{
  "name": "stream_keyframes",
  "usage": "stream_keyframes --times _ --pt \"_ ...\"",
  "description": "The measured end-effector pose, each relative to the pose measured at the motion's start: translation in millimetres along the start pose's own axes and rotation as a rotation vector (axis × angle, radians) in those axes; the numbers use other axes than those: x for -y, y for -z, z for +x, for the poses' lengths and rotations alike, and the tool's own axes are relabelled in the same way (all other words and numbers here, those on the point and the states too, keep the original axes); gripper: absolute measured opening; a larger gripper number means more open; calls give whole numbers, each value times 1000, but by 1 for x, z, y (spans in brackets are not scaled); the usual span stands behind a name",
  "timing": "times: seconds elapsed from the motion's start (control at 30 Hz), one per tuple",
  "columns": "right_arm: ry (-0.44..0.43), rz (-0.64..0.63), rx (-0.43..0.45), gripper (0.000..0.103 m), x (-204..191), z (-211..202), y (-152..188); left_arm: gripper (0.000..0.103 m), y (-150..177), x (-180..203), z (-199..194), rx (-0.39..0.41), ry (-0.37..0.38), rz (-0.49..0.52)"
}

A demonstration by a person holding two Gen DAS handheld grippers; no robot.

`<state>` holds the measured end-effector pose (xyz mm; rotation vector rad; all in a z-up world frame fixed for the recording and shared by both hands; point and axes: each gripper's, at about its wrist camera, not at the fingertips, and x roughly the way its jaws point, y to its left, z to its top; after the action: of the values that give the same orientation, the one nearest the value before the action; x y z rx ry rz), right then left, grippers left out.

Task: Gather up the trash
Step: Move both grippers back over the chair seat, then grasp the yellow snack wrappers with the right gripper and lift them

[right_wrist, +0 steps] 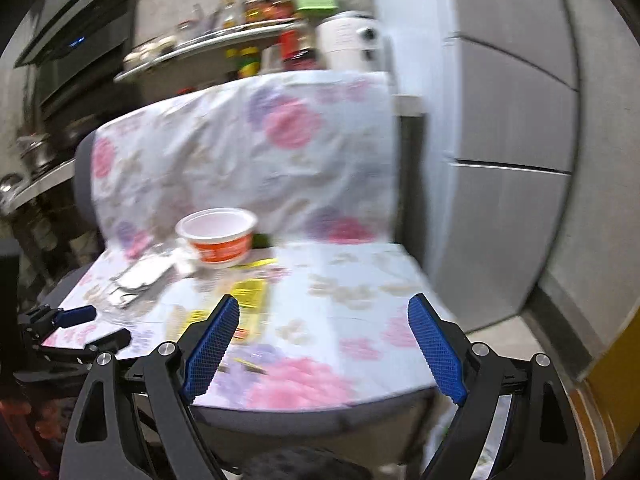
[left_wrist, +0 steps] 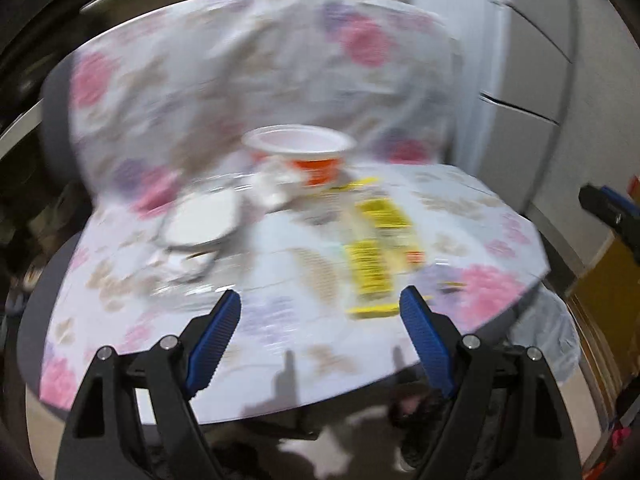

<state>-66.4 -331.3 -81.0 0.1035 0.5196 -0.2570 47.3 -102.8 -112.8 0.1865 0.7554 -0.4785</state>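
A chair [right_wrist: 320,412] draped in a floral cloth [right_wrist: 248,152] carries the litter. On its seat sit an orange-and-white plastic tub [right_wrist: 218,236], crumpled foil trays [right_wrist: 136,280] just beside it, and a yellow wrapper [left_wrist: 374,248] nearer the front edge.

Blue ribbed pads [left_wrist: 214,338] on black left gripper [left_wrist: 320,304]. Ahead of jaws: white cloth [left_wrist: 280,320] w/ pink, purple, tan flowers; white cup [left_wrist: 298,152] w/ orange-red band; yellow wrapper [left_wrist: 374,256] w/ black print; white foil-edged lid [left_wrist: 200,222]. Grey cabinets [right_wrist: 512,120] to the right.

Seat: a chair [right_wrist: 248,152] draped in floral cloth stood ahead of the tool.
Right: grey cabinet doors [right_wrist: 516,120].
Behind the chair: a cluttered shelf [right_wrist: 208,42].
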Motion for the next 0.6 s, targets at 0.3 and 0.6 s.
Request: stream_keyframes --times 0.3,0.6 --pt "-115 -89 -169 78 -50 68 14 80 3 -77 12 -15 -121 -142" --pt "-164 -20 -289 84 -50 134 18 80 -2 -76 37 -49 -107 -147"
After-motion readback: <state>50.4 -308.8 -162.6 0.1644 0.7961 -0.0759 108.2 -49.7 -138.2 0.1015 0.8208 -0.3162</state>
